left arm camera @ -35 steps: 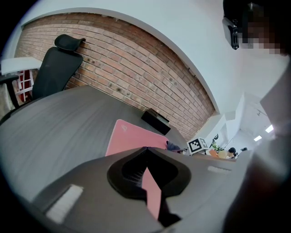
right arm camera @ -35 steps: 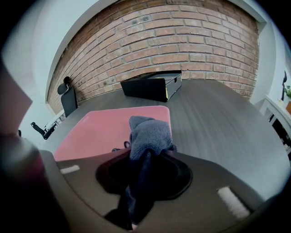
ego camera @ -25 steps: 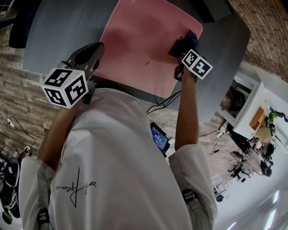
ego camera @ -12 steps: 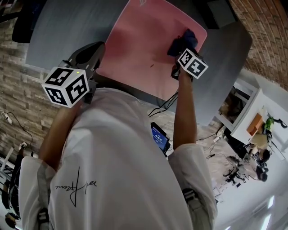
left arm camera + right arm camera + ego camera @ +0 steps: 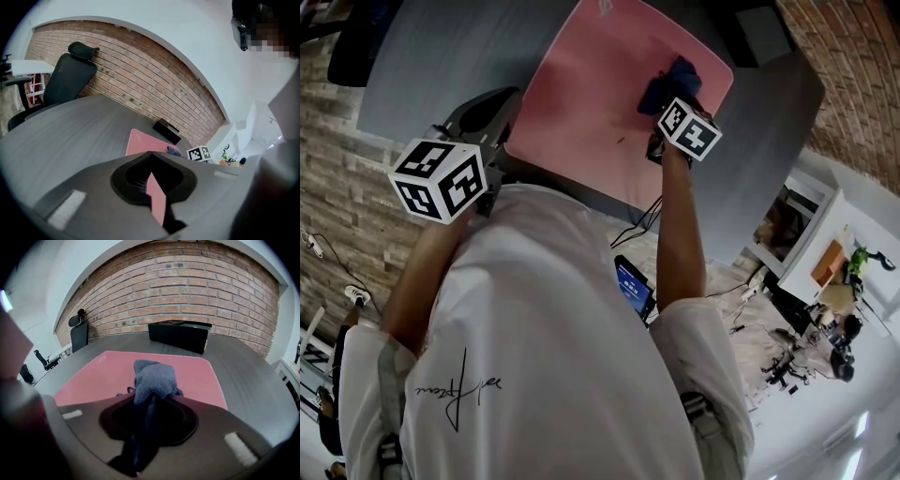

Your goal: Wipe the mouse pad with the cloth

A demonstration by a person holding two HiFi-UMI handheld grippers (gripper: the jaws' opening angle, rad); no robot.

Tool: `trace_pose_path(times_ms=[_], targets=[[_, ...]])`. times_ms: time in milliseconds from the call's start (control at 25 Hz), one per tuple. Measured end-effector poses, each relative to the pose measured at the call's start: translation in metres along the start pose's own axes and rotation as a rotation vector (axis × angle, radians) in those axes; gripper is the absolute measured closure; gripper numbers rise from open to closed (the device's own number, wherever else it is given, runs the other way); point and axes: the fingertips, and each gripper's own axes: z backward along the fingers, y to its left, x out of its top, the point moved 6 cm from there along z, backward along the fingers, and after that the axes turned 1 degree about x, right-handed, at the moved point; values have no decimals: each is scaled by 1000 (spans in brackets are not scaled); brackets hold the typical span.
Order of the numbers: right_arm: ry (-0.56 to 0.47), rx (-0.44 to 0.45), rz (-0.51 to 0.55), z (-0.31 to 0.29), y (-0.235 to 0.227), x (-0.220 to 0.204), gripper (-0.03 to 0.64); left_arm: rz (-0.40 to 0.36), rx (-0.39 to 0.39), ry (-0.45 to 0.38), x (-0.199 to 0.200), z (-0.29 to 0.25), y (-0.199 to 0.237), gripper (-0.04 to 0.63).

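Observation:
A pink mouse pad [image 5: 591, 103] lies on the grey desk [image 5: 441, 66]. My right gripper [image 5: 664, 101] is shut on a dark blue-grey cloth [image 5: 671, 77] and holds it down on the pad's right part. In the right gripper view the cloth [image 5: 154, 377] bulges out beyond the right gripper [image 5: 150, 400], with the pad [image 5: 93, 376] spread under it. My left gripper [image 5: 487, 114] hangs over the pad's near left edge, apart from the cloth. Seen from the left gripper view, the left gripper [image 5: 149, 157] is shut and empty.
A black box [image 5: 180, 336] stands at the pad's far edge against the brick wall [image 5: 197, 291]. A black office chair [image 5: 70, 77] sits at the desk's far left. Cables [image 5: 642, 216] hang off the desk's near edge.
My right gripper has slid the cloth leftward across the pad. The left gripper has stayed in place.

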Motion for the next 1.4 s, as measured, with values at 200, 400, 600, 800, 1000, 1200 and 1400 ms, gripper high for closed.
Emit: trace_pose_path(times_ms=[200,400,600,800,1000,1200,1400], targets=[[1,17,45,-4,16,2,528,1,5,-3,1,4,3,584],[6,37,61,-7,33,2,527,6,9,-12,0,10,7,584],[7,58,84,-10,50,2,526,11,21,-26,1,18,12,584],[1,79,106,-13,65,2,526,23,39,-38,0,29,21,584],[4,97,127,-18,76,4,526,32,50,-48,-1,34,26,584],[13,103,143,-19,90,5,526,35,54,-54,1,41,31,584],[9,137,163,-23,107,3,526,34,56,-57,1,45,36,584]])
